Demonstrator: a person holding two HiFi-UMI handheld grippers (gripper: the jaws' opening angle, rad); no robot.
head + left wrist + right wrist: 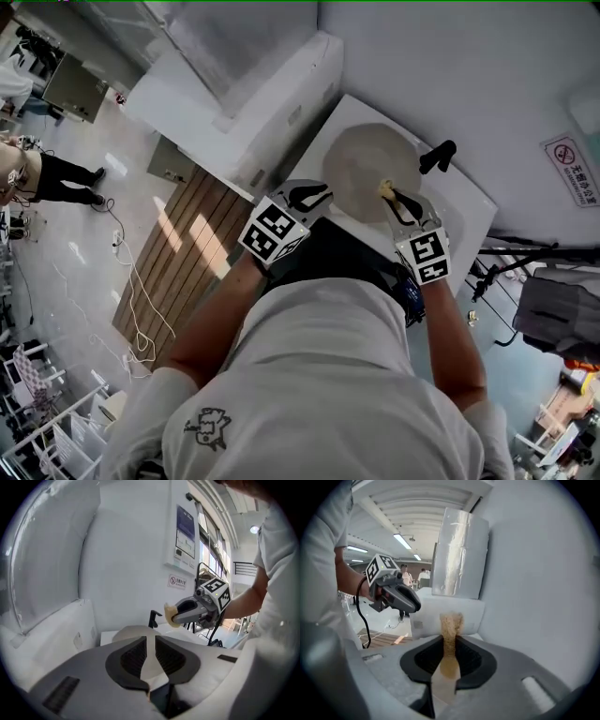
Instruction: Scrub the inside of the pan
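Pan (361,159): pale, round, lying flat on the white worktop (464,211), inside facing up.
Pan handle (438,156): black, projecting from the far right rim.
Scrub pad (451,623): tan, clamped upright between the jaws of the right hand-held gripper (450,638); held over the pan's right part, contact with the surface not discernible.
Left hand-held gripper (150,639): jaws narrowly apart, nothing pinched between the pads; tips close by the pan's near left rim.
Surroundings: white box-shaped unit (244,94) just left of the worktop; slatted wooden platform (178,253) on the floor below; prohibition sign (572,169) on the wall at right.
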